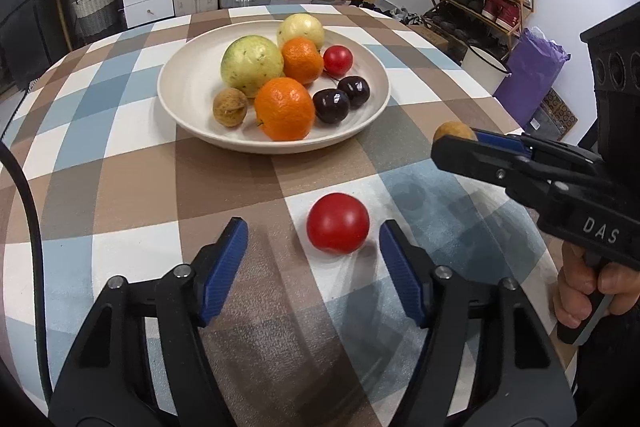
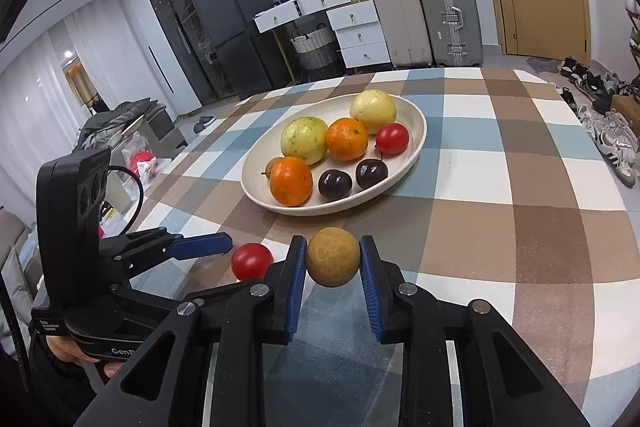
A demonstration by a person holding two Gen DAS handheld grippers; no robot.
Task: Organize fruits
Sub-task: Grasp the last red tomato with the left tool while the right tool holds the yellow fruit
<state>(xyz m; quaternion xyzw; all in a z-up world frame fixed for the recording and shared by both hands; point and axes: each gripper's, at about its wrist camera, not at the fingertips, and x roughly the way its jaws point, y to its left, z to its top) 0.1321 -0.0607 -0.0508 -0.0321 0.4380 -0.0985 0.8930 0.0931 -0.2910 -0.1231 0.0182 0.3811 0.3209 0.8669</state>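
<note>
Left wrist view: the left claw (image 1: 314,247) stands open over the checked worktop (image 1: 120,163). A loose red tomato (image 1: 338,223) lies on the worktop between its two blue pads (image 1: 224,267), nearer the right pad and clear of both. No earlier picture is given for comparison.

The right claw (image 1: 456,139) enters from the right edge, held by a hand (image 1: 584,291). It is closed on a small brown fruit (image 1: 454,131), which is raised above the worktop, to the right of the plate (image 1: 180,83).

Right wrist view: the brown fruit (image 2: 333,257) sits squarely between the right claw's blue pads (image 2: 296,283), both pads pressing its sides. The tomato (image 2: 252,261) lies on the worktop to the left, just beside one pad of the left claw (image 2: 224,247).

The plate (image 2: 416,131) stands farther back at the centre of the worktop. It carries two pale green fruits (image 1: 252,65), two oranges (image 1: 285,109), one small red tomato (image 1: 338,60), two dark plums (image 1: 331,105) and one brown fruit (image 1: 230,107) at its near left rim.
</note>
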